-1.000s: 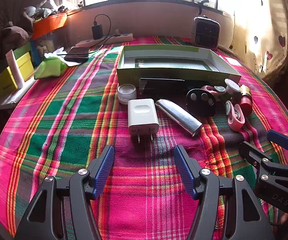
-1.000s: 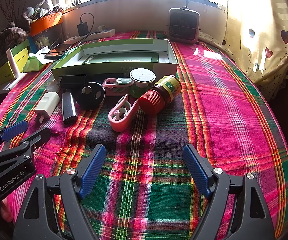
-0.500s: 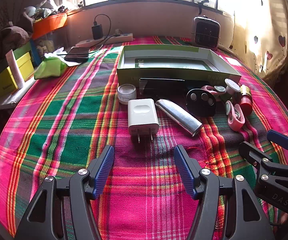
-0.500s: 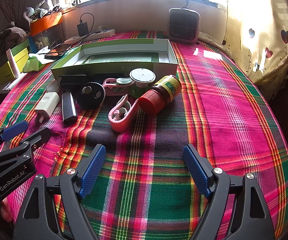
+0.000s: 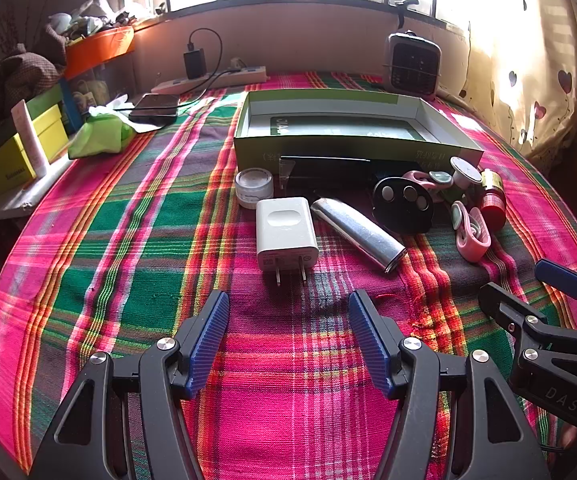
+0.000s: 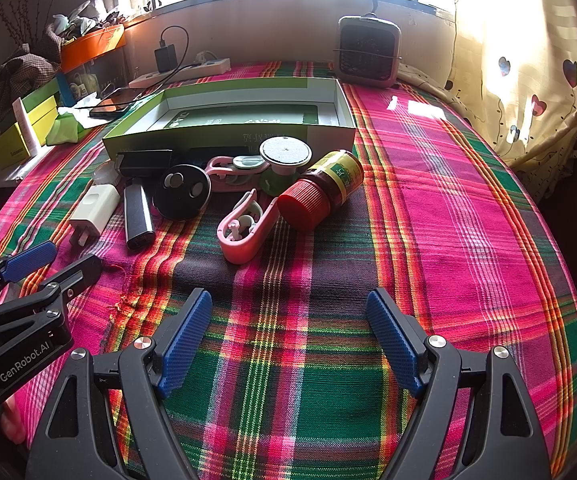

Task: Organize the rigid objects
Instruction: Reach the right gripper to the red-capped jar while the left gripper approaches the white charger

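Left wrist view: left gripper [image 5: 288, 336] spread wide, empty, over plaid cloth [image 5: 128, 240]. One white charger [image 5: 285, 233] just ahead, one silver cylinder [image 5: 358, 234] beside it, one small white jar [image 5: 253, 187], one black disc [image 5: 402, 205]. Right wrist view: right gripper [image 6: 288, 336] released, empty; one red-capped bottle [image 6: 322, 190] on its side, one pink case [image 6: 244, 226] beside it, one empty green box [image 6: 228, 130] behind the items.

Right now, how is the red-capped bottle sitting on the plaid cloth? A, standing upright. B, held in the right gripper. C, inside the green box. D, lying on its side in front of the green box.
D: the red-capped bottle lies on its side on the plaid cloth, cap toward the camera, just in front of the green box; the right gripper is open and empty.
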The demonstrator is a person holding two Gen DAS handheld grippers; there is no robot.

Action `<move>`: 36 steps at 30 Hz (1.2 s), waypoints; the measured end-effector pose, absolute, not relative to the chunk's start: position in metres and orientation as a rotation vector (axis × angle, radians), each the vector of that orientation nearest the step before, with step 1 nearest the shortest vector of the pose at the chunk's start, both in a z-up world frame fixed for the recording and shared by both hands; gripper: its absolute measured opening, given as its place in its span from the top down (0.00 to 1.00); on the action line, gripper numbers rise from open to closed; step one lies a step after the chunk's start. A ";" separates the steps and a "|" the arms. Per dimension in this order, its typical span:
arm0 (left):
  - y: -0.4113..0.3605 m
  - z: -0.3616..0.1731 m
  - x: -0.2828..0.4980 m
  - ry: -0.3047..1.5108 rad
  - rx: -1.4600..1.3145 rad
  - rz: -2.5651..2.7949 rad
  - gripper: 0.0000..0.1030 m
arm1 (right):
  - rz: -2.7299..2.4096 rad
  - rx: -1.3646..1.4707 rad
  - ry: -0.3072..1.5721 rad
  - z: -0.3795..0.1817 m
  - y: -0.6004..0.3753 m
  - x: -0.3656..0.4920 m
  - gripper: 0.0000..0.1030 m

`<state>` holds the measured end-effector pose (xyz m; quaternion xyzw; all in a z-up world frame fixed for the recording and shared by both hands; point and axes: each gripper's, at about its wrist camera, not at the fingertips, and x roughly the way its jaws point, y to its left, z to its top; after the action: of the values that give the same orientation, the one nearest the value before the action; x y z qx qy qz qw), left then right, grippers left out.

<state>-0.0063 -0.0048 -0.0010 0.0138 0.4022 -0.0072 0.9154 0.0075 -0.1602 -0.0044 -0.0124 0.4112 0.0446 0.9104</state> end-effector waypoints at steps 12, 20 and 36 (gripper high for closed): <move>0.000 0.003 -0.002 0.858 0.028 -0.057 0.40 | 0.129 0.014 0.846 -0.002 -0.169 0.011 0.22; 0.010 0.007 0.002 0.875 0.000 -0.090 0.40 | 0.096 0.140 0.809 0.015 -0.191 0.030 0.22; 0.021 0.017 0.020 0.878 -0.080 -0.129 0.40 | 0.019 0.164 0.852 0.011 -0.203 0.076 0.22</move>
<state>0.0204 0.0209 0.0168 -0.0387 0.4244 -0.0624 0.9025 0.0758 -0.2030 0.0112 0.0795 0.4129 0.0094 0.9073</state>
